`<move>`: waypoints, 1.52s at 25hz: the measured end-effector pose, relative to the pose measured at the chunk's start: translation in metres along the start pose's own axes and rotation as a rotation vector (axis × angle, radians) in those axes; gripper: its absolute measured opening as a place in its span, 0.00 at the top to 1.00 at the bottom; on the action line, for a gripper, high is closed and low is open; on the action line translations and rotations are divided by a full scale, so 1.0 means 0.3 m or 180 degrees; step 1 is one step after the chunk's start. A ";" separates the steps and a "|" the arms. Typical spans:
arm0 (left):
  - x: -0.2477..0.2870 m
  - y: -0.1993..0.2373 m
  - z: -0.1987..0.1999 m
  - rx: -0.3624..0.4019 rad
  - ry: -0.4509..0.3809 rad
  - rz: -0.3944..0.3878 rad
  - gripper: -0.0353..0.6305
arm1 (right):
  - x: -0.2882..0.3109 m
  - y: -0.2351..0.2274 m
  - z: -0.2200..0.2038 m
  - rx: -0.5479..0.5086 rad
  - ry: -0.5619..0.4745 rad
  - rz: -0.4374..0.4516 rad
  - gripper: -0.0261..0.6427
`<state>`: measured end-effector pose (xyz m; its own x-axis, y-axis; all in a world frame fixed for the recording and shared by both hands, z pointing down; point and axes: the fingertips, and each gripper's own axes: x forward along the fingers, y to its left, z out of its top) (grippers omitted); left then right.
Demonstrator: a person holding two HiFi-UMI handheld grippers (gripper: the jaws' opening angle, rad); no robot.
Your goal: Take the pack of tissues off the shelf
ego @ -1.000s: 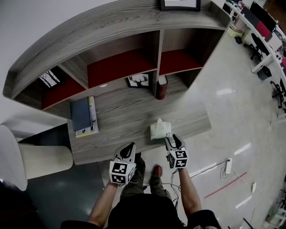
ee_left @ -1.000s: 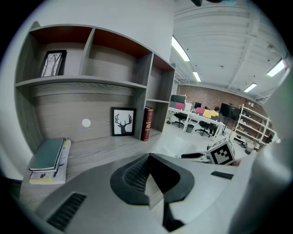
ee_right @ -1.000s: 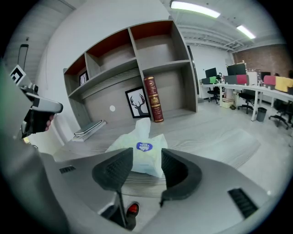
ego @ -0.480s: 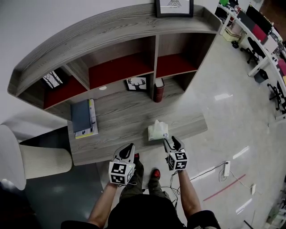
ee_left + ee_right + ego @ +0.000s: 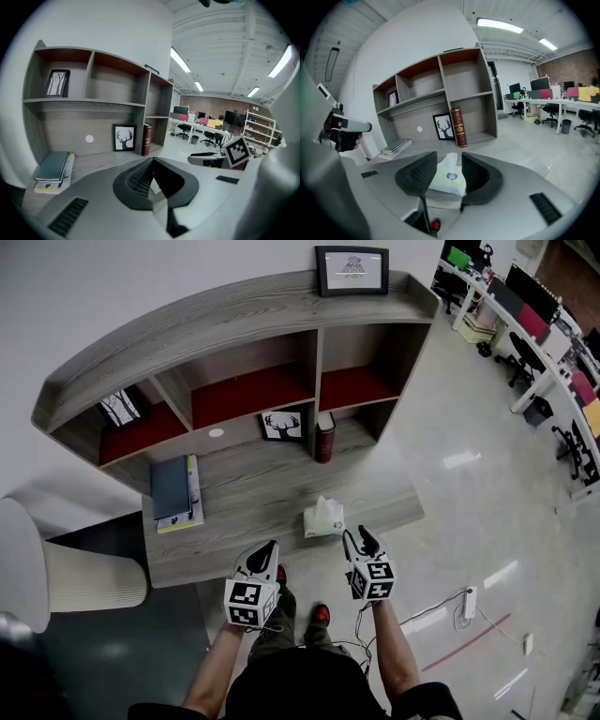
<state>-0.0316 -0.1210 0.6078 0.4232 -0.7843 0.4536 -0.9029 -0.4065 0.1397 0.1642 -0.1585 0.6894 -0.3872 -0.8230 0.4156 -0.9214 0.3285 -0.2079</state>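
The pale green soft pack of tissues point(image 5: 323, 519) point(image 5: 448, 180) lies flat on the grey wood-grain shelf point(image 5: 248, 488), just ahead of the right gripper point(image 5: 357, 536) point(image 5: 449, 154), its tuft pointing up; its long axis seems to run across the gripper's line. Reaching is the step in hand: the spread jaws, which have just been closing slightly, frame it untouched. Next: advance, straddle its sides, squeeze gently. The left gripper point(image 5: 270, 549) point(image 5: 152, 161), pressed together, hangs beside

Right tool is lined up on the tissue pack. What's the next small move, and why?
Probably ease the right tool forward until the pack of tissues sits between its jaws, then close. They stand apart, having just closed a little, with nothing gripped: the pack shows in line with them, but the head view shows a gap between pack and tips.
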 end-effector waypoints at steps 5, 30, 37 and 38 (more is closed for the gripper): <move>-0.043 -0.032 0.055 0.0045 -0.0167 0.0003 0.94 | -0.083 0.012 0.124 -0.0073 -0.0230 -0.0031 0.76; -0.306 -0.254 0.153 0.0214 -0.0716 0.0005 0.94 | -0.582 0.118 0.337 -0.0576 -0.0909 0.0080 0.89; -0.363 -0.287 0.136 0.0224 -0.0772 0.0067 0.94 | -0.667 0.117 0.292 -0.0535 -0.0899 0.0058 0.89; -0.368 -0.290 0.132 0.0226 -0.0771 0.0069 0.94 | -0.675 0.117 0.284 -0.0541 -0.0903 0.0062 0.89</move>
<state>0.0031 -0.0176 0.5107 0.4173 -0.8791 0.2303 -0.9080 -0.4136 0.0662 0.2133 -0.0197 0.5225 -0.4018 -0.9042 0.1448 -0.9157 0.3984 -0.0528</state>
